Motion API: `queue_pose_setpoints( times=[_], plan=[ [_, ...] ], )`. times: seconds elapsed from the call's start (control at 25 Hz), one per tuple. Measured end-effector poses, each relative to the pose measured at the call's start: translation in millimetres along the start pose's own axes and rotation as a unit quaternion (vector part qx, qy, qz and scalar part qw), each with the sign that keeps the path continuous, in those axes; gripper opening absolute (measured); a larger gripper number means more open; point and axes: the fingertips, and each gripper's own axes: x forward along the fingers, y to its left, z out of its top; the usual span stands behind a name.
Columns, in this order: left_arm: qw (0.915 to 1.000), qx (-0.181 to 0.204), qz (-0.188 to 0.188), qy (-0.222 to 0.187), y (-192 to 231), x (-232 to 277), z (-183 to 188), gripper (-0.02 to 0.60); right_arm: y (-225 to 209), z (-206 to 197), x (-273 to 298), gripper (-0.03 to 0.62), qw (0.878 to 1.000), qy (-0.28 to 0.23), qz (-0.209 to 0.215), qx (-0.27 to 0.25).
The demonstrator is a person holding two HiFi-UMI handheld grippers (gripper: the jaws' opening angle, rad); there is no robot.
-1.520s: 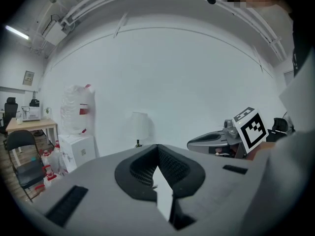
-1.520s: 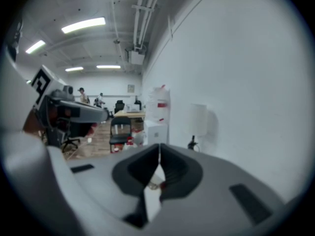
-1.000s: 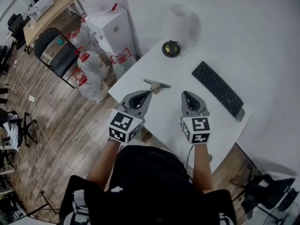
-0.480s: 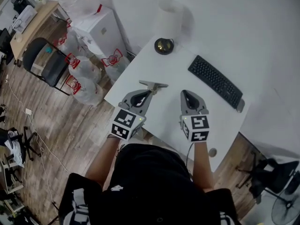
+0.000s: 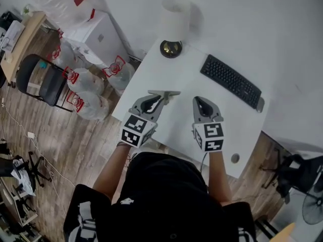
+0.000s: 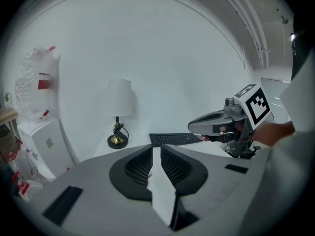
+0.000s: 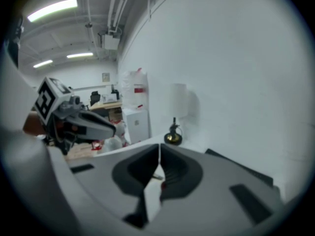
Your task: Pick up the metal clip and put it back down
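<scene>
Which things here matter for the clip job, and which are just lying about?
Job: metal clip; left claw, jaws opening, nothing between them; white table.
Lying about: table lamp; black keyboard; right claw, shut; black chair.

Bright, even light from ceiling strips (image 7: 53,10) leaves only faint shadows on the white desk (image 5: 174,74), while both gripper views bow into dark fisheye corners and the right one is soft and blurred.

No text, number or brand is legible. Red-and-white labels (image 5: 115,66) on the wrapped bottles (image 5: 91,107) are too small to read; the keyboard (image 5: 229,81) legends likewise.
</scene>
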Motion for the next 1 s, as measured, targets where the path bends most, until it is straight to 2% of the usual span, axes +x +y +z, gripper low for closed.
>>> queue_pose_setpoints(
  times=[0.48,0.72,1.0],
  plan=[
    [0.9955,0.005,-0.061,0.072,20,42,-42,0.170,-19,-13,14,0.035,0.999,0.029,-0.039,0.021],
    [0.9839,0.038,-0.103,0.141,16,58,-83,0.210,-26,-22,14,0.035,0.997,0.038,-0.055,0.031],
    [0.9675,0.094,-0.118,0.202,21,79,-128,0.242,-38,-27,12,0.035,0.995,0.042,-0.075,0.043]
  ],
)
